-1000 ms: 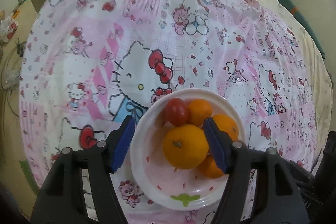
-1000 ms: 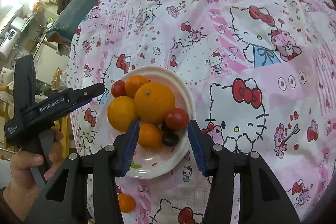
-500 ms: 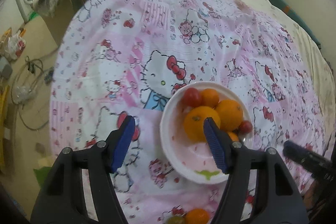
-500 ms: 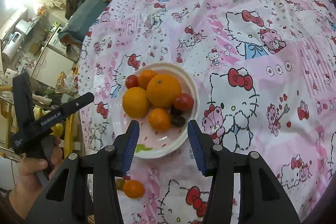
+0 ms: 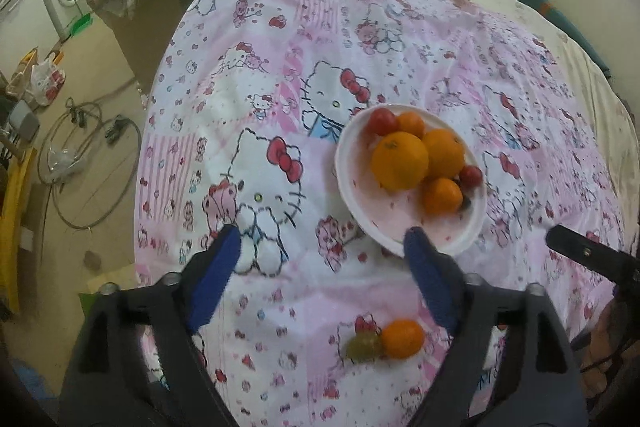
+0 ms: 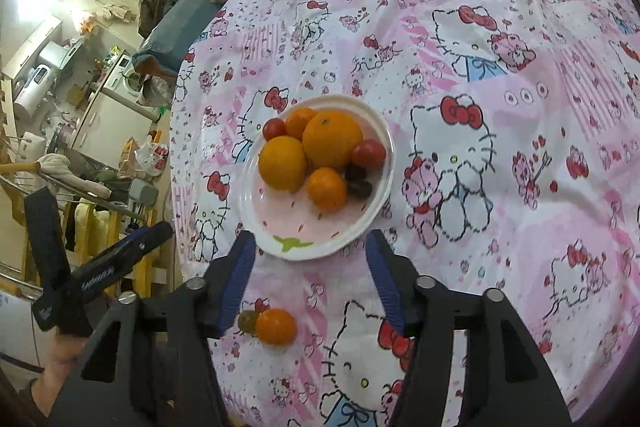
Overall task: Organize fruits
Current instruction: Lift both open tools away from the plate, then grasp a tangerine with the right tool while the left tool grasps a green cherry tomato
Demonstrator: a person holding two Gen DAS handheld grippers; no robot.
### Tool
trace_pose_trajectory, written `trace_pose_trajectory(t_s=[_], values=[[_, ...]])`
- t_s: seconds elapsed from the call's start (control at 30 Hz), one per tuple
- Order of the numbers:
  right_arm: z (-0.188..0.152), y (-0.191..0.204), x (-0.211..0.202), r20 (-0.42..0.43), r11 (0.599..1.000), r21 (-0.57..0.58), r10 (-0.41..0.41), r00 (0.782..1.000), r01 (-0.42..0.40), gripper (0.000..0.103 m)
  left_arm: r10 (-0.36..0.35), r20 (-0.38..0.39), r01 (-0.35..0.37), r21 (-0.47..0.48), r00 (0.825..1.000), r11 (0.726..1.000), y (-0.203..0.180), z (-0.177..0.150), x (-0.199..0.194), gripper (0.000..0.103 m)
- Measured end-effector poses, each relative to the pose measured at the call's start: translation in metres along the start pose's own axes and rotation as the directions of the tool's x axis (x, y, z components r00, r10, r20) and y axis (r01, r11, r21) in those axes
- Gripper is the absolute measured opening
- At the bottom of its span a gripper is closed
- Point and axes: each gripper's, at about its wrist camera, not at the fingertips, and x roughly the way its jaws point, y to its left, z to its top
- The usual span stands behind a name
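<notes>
White bowl (image 6: 372, 205) holds oranges (image 6: 332, 139), tomatoes (image 6: 369, 153), possibly dark grapes (image 6: 359, 187). Left gripper (image 5: 320, 255) and right gripper (image 6: 310, 269): both wide, empty.

White lettering on the left hand-held gripper (image 6: 102, 269) is too blurred (motion-smeared) to read.

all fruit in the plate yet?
No, a small orange and a green grape touching it lie on the sheet outside the plate.

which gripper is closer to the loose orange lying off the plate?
Roughly even; right by a slight margin, as a judgement. The loose orange lies between the right gripper fingers, nearer its camera. Under the left gripper it sits off toward the right finger. Both open, empty.
</notes>
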Motion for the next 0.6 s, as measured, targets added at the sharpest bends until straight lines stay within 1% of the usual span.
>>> trace_pose_trajectory(t_s=[0.07,0.17,0.3,0.4,0.6], values=[[-0.005,0.0,0.001,-0.01,1.0,0.005,0.009,1.0,-0.009,0.065,-0.006,-0.005,0.006,0.02,1.0,1.0,-0.006,-0.009,-0.006,0.083],[-0.012,0.001,0.002,-0.021,1.0,0.008,0.012,1.0,-0.012,0.069,-0.004,-0.013,0.004,0.025,1.0,1.0,-0.01,-0.019,-0.011,0.083],[-0.02,-0.001,0.009,-0.049,1.0,0.026,0.017,0.999,-0.016,0.069,0.027,-0.04,-0.027,0.015,0.999,1.0,-0.01,-0.032,-0.011,0.083],[-0.024,0.0,0.018,-0.076,1.0,0.028,0.014,0.997,-0.012,0.069,0.02,-0.059,-0.021,-0.003,0.998,1.0,-0.007,-0.036,-0.007,0.083],[-0.028,0.002,0.037,-0.129,0.999,0.032,0.022,0.991,-0.019,0.069,0.037,-0.075,-0.041,-0.053,0.997,0.998,0.006,-0.037,0.0,0.083]])
